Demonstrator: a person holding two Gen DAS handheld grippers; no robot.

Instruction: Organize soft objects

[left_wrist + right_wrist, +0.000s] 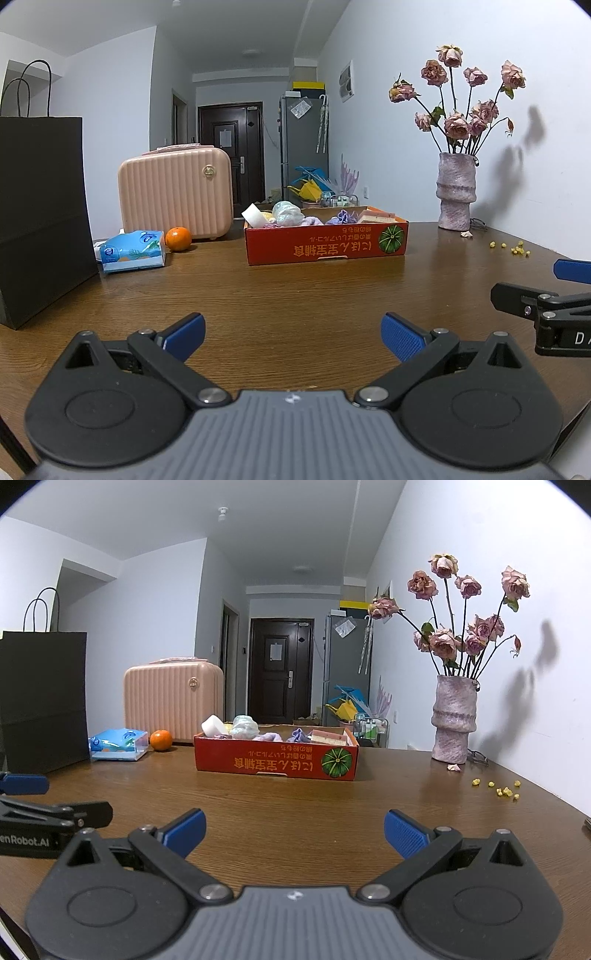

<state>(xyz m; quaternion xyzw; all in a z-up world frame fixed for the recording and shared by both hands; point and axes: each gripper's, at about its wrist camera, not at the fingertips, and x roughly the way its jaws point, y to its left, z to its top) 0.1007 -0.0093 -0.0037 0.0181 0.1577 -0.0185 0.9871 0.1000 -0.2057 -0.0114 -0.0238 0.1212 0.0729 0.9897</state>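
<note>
Red cardboard is holding the middle of this scene: a shallow red box (276,757) is sitting mid-table with the soft objects (245,726) piled inside it, a white sponge (256,215) poking over the near left corner, a pale crinkly bundle beside it, purple cloth pieces and a pink slab (330,735) towards the right. So the soft things are lying in the box already; whether that is a finished sort or a pile waiting to come out, this one look is not settling.

Both tools are hovering low over the wooden table (295,295), well short of the box. The left gripper (293,338) is showing its blue pads spread wide with nothing between them, and the right gripper (294,834) is doing exactly the same, side by side with its partner.

Risks from here, as I judge it: the box looks light, so a push on its near wall would be sliding it rather than opening a path. The vase (453,720) of dried roses is standing tall near the wall on the right, and a wide sweep by the right gripper could be tipping it. The orange (178,239) beside the tissue pack (132,251) could roll if nudged.
</note>
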